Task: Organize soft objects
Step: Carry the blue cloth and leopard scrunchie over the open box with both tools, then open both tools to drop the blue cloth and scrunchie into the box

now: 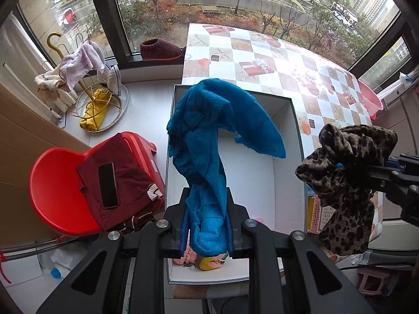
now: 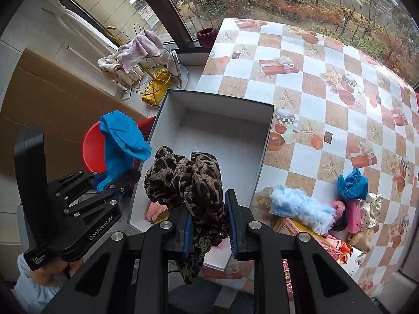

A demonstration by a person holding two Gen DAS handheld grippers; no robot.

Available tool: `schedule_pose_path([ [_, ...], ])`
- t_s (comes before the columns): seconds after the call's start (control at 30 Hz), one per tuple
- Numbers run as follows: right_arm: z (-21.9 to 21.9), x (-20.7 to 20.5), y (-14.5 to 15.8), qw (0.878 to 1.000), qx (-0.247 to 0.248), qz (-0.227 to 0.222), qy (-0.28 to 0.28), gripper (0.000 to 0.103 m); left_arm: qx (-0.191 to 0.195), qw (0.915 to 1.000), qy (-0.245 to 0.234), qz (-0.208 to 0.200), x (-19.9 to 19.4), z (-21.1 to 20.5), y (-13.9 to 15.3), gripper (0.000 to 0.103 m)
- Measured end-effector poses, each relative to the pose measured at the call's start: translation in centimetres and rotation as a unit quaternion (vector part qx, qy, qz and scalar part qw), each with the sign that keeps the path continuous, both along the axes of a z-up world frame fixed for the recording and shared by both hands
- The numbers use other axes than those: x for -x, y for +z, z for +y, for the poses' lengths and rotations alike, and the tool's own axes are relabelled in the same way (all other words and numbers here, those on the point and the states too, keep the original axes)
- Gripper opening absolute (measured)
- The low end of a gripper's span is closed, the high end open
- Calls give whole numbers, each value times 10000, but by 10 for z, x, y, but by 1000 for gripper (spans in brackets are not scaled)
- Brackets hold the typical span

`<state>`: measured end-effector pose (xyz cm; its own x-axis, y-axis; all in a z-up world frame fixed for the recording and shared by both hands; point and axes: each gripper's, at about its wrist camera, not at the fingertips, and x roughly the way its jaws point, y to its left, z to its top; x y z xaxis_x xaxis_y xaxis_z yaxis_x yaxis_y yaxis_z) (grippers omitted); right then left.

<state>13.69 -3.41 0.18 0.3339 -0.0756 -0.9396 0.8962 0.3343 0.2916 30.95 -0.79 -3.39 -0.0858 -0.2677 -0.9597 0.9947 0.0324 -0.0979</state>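
Both of my tongs are pinched on cloth. Through the left wrist camera, my left gripper [image 1: 207,225] clamps the blue scarf [image 1: 209,136], which billows up over the white box [image 1: 288,183]; pointing steeply down, it hangs above the box's near end, with bare floor farther in. Through the right wrist camera, my right gripper [image 2: 209,222] grips the leopard scarf [image 2: 191,180] over the near rim, beside a fluffy blue piece [image 2: 301,209] on the checked table [image 2: 327,104].
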Motion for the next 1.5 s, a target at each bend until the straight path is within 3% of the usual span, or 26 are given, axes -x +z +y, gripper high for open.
schedule_pose_path([
  [0.9,-63,-21,-51,9987,-167,260,-401,23,-204,9998,-27,-85,9,-74,-40,24],
  [1.5,-78,-19,-87,9959,-370,459,-689,23,-721,9971,134,-194,12,-84,-85,24],
])
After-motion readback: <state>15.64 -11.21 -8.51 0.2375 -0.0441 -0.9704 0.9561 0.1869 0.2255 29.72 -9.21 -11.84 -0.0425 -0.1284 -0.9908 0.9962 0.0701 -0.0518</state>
